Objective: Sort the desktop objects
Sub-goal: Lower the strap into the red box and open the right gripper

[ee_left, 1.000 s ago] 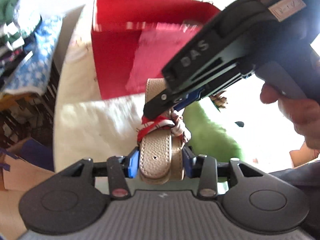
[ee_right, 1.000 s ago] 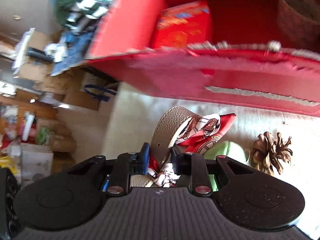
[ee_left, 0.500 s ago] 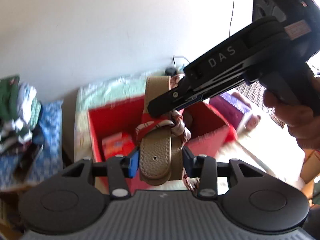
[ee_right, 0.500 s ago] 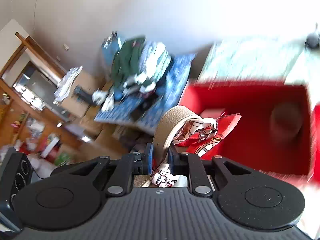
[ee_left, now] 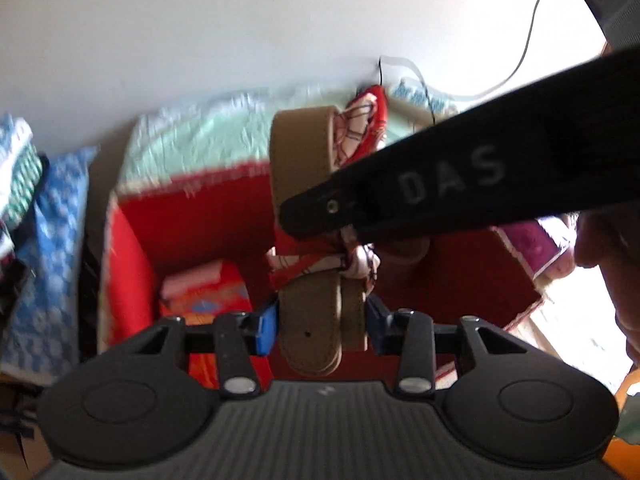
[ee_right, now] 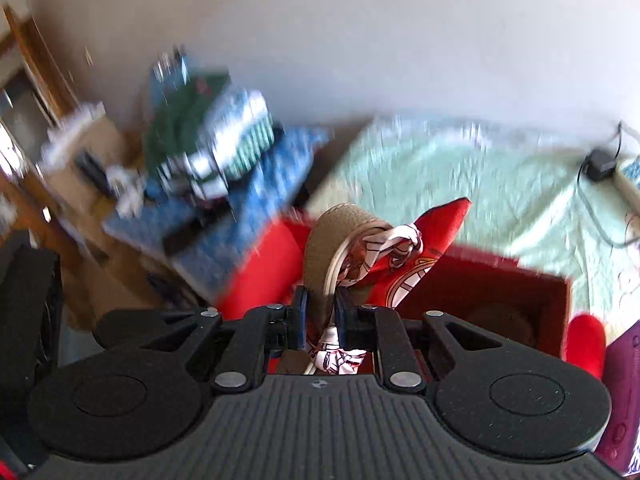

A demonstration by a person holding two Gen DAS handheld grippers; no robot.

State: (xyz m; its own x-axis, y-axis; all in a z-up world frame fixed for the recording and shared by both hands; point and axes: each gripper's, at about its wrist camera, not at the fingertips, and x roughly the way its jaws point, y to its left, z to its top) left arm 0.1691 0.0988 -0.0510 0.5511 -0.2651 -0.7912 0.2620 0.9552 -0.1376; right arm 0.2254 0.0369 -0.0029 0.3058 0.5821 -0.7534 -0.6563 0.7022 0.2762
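Tan leather, folded into a looped belt strap with a red-and-white patterned silk scarf knotted round it, was pinched by both tools at once. The left gripper had its blue-padded jaws pressed against the strap's flat sides near the holed end. The right gripper was clamped edge-on across strap and scarf further up the loop; in the left view its black finger crossed diagonally in front of the bundle.

The two-point hold probably kept the limp strap from unrolling and the scarf from slipping off.

Both tools were held raised and pointed forward, so that the bundle hung in the air above the open red cardboard box, not inside it. An orange-red packet lay on the box floor. Beyond it stretched a pale green textured cloth.

A bare hand gripped the right tool's handle.
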